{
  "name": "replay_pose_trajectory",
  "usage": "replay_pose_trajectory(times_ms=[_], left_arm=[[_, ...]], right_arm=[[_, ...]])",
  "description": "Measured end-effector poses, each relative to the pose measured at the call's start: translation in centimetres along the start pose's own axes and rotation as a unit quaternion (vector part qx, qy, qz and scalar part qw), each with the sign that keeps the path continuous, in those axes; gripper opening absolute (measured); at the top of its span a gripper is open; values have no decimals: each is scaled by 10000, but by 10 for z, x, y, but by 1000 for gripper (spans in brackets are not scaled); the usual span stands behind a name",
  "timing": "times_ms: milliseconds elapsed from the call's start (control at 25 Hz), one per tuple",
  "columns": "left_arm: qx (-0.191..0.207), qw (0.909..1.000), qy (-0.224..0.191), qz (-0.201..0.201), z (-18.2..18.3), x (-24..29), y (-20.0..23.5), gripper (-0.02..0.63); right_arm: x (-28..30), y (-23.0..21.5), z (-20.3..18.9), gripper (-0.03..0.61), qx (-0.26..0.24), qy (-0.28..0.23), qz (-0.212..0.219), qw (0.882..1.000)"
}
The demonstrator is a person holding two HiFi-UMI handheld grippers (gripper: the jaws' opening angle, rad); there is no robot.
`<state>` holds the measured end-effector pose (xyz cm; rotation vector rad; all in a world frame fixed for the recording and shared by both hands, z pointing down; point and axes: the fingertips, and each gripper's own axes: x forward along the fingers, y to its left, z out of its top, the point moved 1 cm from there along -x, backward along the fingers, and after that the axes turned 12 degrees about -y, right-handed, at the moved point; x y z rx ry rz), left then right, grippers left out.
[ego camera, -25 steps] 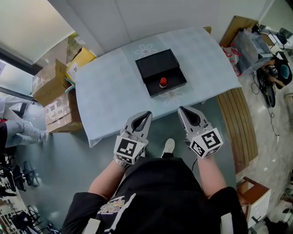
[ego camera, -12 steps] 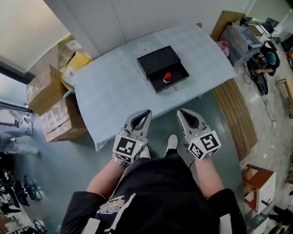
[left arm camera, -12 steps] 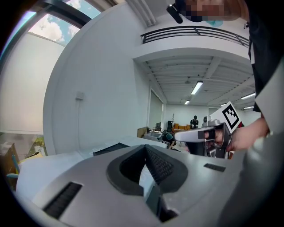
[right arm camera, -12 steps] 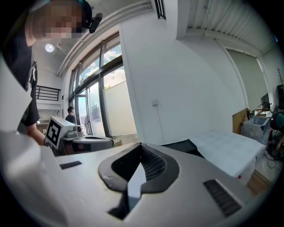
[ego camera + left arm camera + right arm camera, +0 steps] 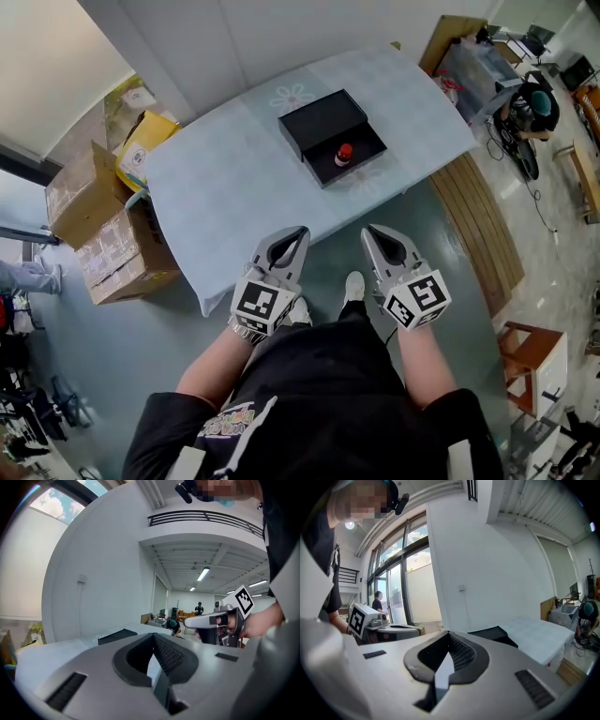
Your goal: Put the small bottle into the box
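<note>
**Both claws shut and empty; bottle apparently in the box**

I am holding my left gripper [image 5: 296, 234] and my right gripper [image 5: 372, 232] side by side, close to my body and short of the near edge of the pale blue cloth-covered table [image 5: 234, 187]. Both are pointing roughly level toward the table. In each gripper view the ridged pads are lying pressed together with nothing between them, so neither claw is carrying anything.

The small bottle with the red cap [image 5: 344, 154] is standing upright well apart from both claws. It appears to be sitting inside the open lower tray of the flat black rectangular box [image 5: 319, 122], whose raised lid is lying behind it. At this size I cannot tell whether it is resting fully within the tray.

Judging from this, the placing is looking complete. Nothing is remaining for the claws unless the lid is to be closed.
</note>
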<state>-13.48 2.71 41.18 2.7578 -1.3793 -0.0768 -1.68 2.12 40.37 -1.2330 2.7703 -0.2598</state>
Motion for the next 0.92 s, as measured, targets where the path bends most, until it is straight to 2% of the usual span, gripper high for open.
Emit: replay_pose_trajectory(times_ms=[400, 920], left_arm=[[41, 9998, 27, -205, -1, 2, 0, 8], [22, 9999, -17, -149, 2, -2, 2, 8]], right_arm=[[-2, 2, -6, 8, 39, -15, -168, 9999], [0, 5, -3, 8, -32, 26, -106, 9999]])
